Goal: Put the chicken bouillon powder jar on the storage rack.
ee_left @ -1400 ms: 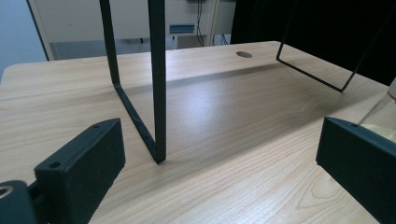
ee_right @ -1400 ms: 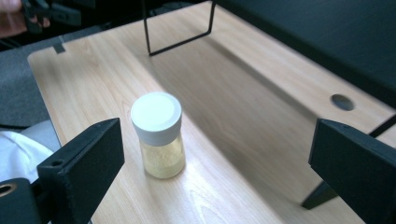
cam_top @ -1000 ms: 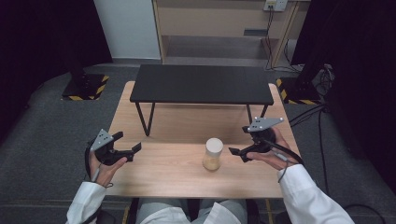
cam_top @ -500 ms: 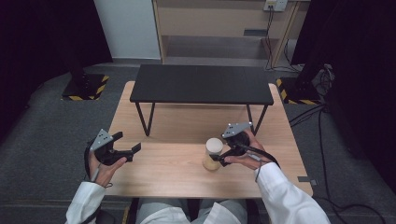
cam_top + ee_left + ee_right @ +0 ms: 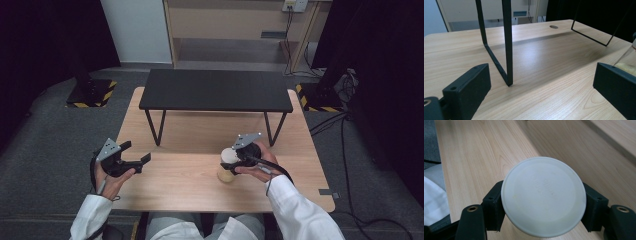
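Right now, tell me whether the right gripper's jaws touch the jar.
Cannot tell. In the right gripper view the white lid hides where the right gripper jaws flank the jar; no contact or gap shows.

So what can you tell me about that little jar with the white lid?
The jar stands upright on the wooden table, in front of the black bench. It has a round, flat, off-white lid that looks like plastic, and a clear body with something pale yellowish inside. The right hand-held gripper has a black jaw on each side of it, just below the lid.

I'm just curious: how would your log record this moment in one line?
right gripper: jaws around jar lid | left gripper: open, idle | jar: upright on table
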Tool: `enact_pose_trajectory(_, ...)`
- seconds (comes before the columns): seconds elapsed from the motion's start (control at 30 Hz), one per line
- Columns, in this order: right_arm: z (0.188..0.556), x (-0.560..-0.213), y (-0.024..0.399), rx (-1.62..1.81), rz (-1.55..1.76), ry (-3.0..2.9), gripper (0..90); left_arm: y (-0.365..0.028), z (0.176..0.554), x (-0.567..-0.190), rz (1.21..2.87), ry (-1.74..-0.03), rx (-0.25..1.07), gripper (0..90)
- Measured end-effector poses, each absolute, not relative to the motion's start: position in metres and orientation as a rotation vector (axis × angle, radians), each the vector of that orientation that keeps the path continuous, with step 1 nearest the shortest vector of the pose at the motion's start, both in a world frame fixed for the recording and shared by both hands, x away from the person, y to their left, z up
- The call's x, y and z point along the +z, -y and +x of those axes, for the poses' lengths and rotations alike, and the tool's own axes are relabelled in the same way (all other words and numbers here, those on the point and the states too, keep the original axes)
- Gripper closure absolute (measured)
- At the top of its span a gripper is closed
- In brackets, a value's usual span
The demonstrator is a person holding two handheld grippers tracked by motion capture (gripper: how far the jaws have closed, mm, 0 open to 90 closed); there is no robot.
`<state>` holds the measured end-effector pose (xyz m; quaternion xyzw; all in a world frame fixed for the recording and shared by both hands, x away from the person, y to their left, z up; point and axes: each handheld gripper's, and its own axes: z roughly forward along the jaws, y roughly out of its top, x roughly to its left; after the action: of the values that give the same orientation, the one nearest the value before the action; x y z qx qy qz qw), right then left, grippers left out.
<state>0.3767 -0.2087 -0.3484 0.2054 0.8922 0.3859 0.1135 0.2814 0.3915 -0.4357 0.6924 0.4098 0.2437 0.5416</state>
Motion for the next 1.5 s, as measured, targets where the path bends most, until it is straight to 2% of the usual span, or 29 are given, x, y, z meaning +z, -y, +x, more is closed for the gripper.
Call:
enact_pose_trajectory(0.27, 0.369, -0.336, 0.217, 1.139, 0.656, -2.605, 33.0, -0.391, 0.282, -0.436, 1.647, -0.974, 0.577, 0.4)
enact_pose_trajectory(0.57, 0.351, -0.279, 0.235, 1.172, 0.725, -2.511, 33.0, -0.391, 0.282, -0.436, 1.647, -0.975, 0.578, 0.4)
enact_pose_trajectory(0.6, 0.347, -0.257, 0.241, 1.173, 0.748, -2.481, 33.0, -0.391, 0.282, -0.436, 1.647, -0.975, 0.578, 0.4)
enact_pose_trajectory(0.67, 0.341, -0.235, 0.245, 1.172, 0.766, -2.441, 33.0, -0.391, 0.283, -0.436, 1.648, -0.976, 0.576, 0.4)
enact_pose_trajectory(0.7, 0.341, -0.235, 0.245, 1.172, 0.766, -2.441, 33.0, -0.391, 0.283, -0.436, 1.648, -0.976, 0.576, 0.4)
enact_pose_trajectory(0.73, 0.336, -0.211, 0.250, 1.168, 0.779, -2.402, 33.0, -0.391, 0.283, -0.436, 1.648, -0.975, 0.576, 0.4)
enact_pose_trajectory(0.87, 0.333, -0.164, 0.261, 1.183, 0.839, -2.320, 33.0, -0.391, 0.283, -0.436, 1.648, -0.975, 0.575, 0.4)
enact_pose_trajectory(1.07, 0.341, -0.118, 0.264, 1.135, 0.904, -2.216, 33.1, -0.391, 0.284, -0.436, 1.653, -0.972, 0.572, 0.4)
enact_pose_trajectory(1.27, 0.368, -0.104, 0.264, 1.085, 0.999, -2.117, 33.1, -0.391, 0.285, -0.436, 1.653, -0.974, 0.568, 0.4)
enact_pose_trajectory(1.5, 0.415, -0.116, 0.257, 0.988, 1.107, -2.050, 33.1, -0.392, 0.286, -0.437, 1.655, -0.976, 0.566, 0.5)
